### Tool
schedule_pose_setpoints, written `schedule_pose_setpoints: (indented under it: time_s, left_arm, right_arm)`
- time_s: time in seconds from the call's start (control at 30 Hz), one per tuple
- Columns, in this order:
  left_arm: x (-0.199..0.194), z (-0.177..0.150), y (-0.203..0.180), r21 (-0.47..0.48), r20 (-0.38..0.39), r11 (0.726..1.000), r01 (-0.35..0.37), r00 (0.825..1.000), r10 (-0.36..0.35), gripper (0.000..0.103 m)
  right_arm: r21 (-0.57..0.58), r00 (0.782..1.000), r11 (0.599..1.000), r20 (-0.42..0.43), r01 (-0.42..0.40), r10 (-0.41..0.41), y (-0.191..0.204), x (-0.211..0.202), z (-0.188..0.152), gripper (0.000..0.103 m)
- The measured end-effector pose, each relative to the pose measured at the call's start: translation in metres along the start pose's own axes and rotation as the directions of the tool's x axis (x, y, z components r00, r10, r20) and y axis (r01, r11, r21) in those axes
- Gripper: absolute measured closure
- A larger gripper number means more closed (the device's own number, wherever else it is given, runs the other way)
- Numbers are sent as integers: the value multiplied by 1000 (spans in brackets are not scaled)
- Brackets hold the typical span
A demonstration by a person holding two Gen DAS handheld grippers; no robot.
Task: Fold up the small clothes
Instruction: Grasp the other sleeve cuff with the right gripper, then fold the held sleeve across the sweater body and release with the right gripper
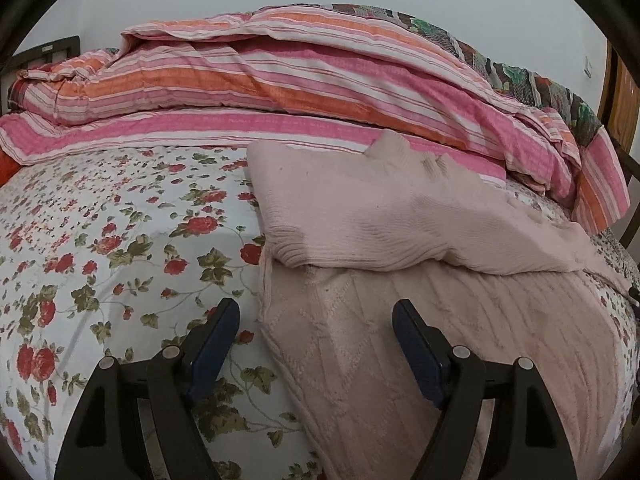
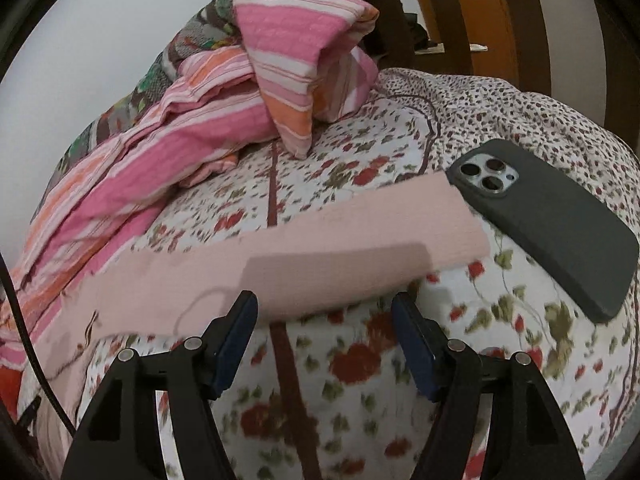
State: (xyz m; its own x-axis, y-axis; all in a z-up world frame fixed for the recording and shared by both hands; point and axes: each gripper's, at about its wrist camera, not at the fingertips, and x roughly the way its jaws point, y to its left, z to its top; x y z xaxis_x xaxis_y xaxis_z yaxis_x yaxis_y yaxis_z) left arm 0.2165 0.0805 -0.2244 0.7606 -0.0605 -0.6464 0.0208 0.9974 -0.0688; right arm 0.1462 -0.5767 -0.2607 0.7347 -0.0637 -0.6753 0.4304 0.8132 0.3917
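A pale pink knit sweater (image 1: 440,320) lies on the floral bedsheet (image 1: 100,240), with one sleeve (image 1: 380,216) folded across its body. My left gripper (image 1: 316,312) is open and empty, hovering over the sweater's left edge. In the right wrist view the other sleeve (image 2: 300,248) stretches flat across the sheet toward the right. My right gripper (image 2: 324,308) is open and empty, just in front of that sleeve's near edge.
A pink and orange striped quilt (image 1: 300,80) is piled along the back of the bed and shows in the right wrist view (image 2: 248,92). A dark phone (image 2: 548,220) lies on the sheet beside the sleeve's cuff. A wooden bed frame (image 2: 500,20) stands behind.
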Motion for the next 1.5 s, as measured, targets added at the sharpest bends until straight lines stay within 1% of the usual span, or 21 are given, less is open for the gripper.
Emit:
schedule_pose_setpoints:
  time_s: [0.1, 0.17, 0.2, 0.23, 0.27, 0.33, 0.43, 0.53, 0.63, 0.73, 0.83, 0.9, 0.93, 1.0, 1.1, 1.2, 1.27, 1.33, 1.37, 1.43, 1.5]
  left_arm:
    - [0, 0, 2, -9, 3, 1000, 10, 1000, -10, 26]
    - [0, 0, 4, -19, 5, 1000, 20, 1000, -20, 26]
    - [-1, 0, 4, -23, 6, 999, 24, 1000, -24, 26]
    - [-1, 0, 4, -26, 8, 999, 28, 1000, -28, 26]
    - [-1, 0, 5, -31, 10, 999, 34, 999, -34, 26]
    - [-2, 0, 7, -40, 15, 998, 45, 999, -45, 26]
    - [-3, 0, 11, -64, 28, 995, 74, 997, -72, 26]
    - [-6, -1, 18, -99, 53, 988, 118, 992, -114, 26]
    - [-8, -2, 23, -125, 73, 981, 146, 988, -138, 26]
    - [-10, -4, 30, -170, 88, 969, 177, 983, -164, 26]
    - [-13, -4, 41, -213, 90, 954, 209, 977, -194, 26]
    - [-22, -9, 54, -274, 110, 941, 198, 979, -173, 26]
    - [-27, -13, 60, -305, 124, 932, 195, 979, -164, 26]
    - [-38, -19, 72, -338, 132, 918, 207, 976, -171, 25]
    - [-49, -24, 81, -331, 88, 925, 186, 982, -166, 24]
    - [-64, -32, 91, -332, 79, 931, 152, 988, -133, 24]
    - [-73, -37, 94, -319, 68, 937, 143, 989, -128, 24]
    - [-79, -39, 95, -298, 54, 948, 110, 994, -98, 24]
    - [-82, -40, 93, -271, 43, 959, 87, 996, -78, 24]
    - [-84, -39, 90, -234, 33, 970, 68, 998, -62, 24]
    - [-85, -38, 91, -235, 33, 969, 70, 997, -64, 24]
  right_arm:
    - [-1, 1000, 1000, 11, 19, -19, 2, 7, 7, 34]
    - [-6, 998, 998, 21, 60, -60, 5, 12, 13, 40]
    - [-16, 995, 995, 27, 96, -95, 7, 14, 14, 57]
    - [-35, 991, 991, 26, 130, -129, 11, 17, 17, 83]
    - [-55, 990, 989, 21, 140, -139, 14, 19, 20, 92]
    - [-74, 988, 985, 41, 154, -151, 22, 17, 23, 96]
    - [-141, 979, 972, 107, 188, -174, 50, 1, 30, 96]
    - [-182, 975, 967, 165, 177, -148, 80, -20, 35, 97]
    - [-239, 972, 957, 207, 161, -112, 125, -38, 40, 97]
    - [-292, 973, 949, 224, 120, -54, 182, -55, 38, 97]
    - [-346, 974, 936, 227, 60, 21, 255, -75, 27, 97]
    - [-348, 976, 938, 202, -11, 86, 296, -83, 18, 97]
    - [-363, 974, 929, 175, -70, 141, 322, -87, 10, 97]
    - [-409, 969, 903, 141, -132, 205, 365, -89, -7, 97]
    - [-497, 952, 842, 97, -208, 292, 428, -82, -42, 97]
    - [-552, 933, 782, 22, -289, 360, 481, -62, -79, 97]
    - [-557, 930, 763, -47, -328, 366, 509, -41, -102, 97]
    - [-545, 924, 757, -100, -361, 369, 525, -25, -118, 97]
    - [-541, 920, 752, -127, -377, 370, 532, -16, -127, 97]
    - [-552, 916, 734, -183, -396, 356, 545, -5, -154, 96]
    - [-556, 904, 714, -241, -426, 352, 549, 6, -169, 92]
